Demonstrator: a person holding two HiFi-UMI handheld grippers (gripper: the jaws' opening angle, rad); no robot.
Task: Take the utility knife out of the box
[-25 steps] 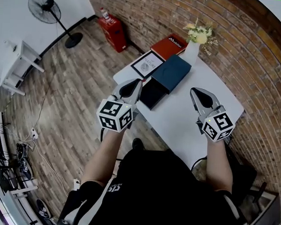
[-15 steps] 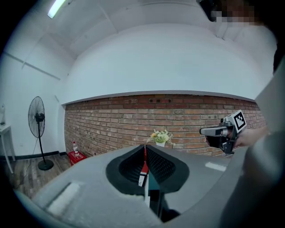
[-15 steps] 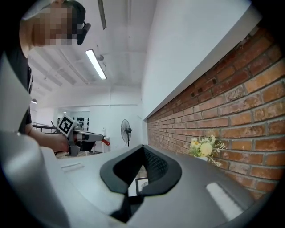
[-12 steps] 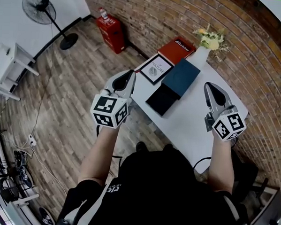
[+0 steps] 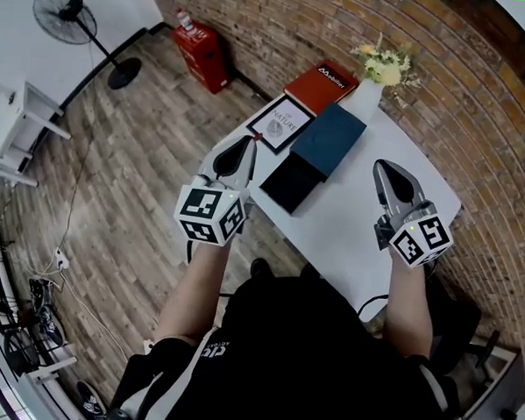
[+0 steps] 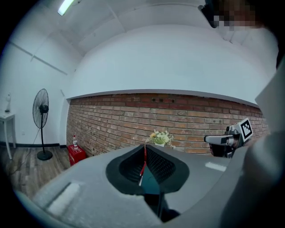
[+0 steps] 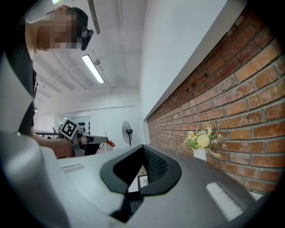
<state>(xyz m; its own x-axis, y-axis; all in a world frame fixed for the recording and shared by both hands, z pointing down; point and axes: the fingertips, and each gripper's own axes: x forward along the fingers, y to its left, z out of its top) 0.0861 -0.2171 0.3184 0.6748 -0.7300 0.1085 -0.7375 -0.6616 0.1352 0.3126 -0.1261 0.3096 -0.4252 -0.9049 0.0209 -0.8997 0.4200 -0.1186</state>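
The box lies on the white table (image 5: pixel 367 221), its dark blue sleeve (image 5: pixel 329 140) slid back off a black tray (image 5: pixel 290 183). My left gripper (image 5: pixel 252 143) hovers over the table's left edge beside the tray. It is shut on a thin red and silver thing, apparently the utility knife (image 6: pixel 143 164), which stands on edge between the jaws. The knife's red end (image 5: pixel 258 136) pokes out past the tips. My right gripper (image 5: pixel 384 169) is shut and empty above the right part of the table. What is inside the tray I cannot tell.
A framed picture (image 5: pixel 280 124), a red book (image 5: pixel 320 83) and a white vase of flowers (image 5: pixel 373 72) sit at the table's far end by the brick wall. On the wooden floor stand a red box (image 5: pixel 199 45), a fan (image 5: pixel 71 15) and a white shelf (image 5: pixel 21 122).
The left gripper has shifted a little sideways by the table's left edge, still shut on the thin red thing. The right gripper has risen slightly and turned a little.
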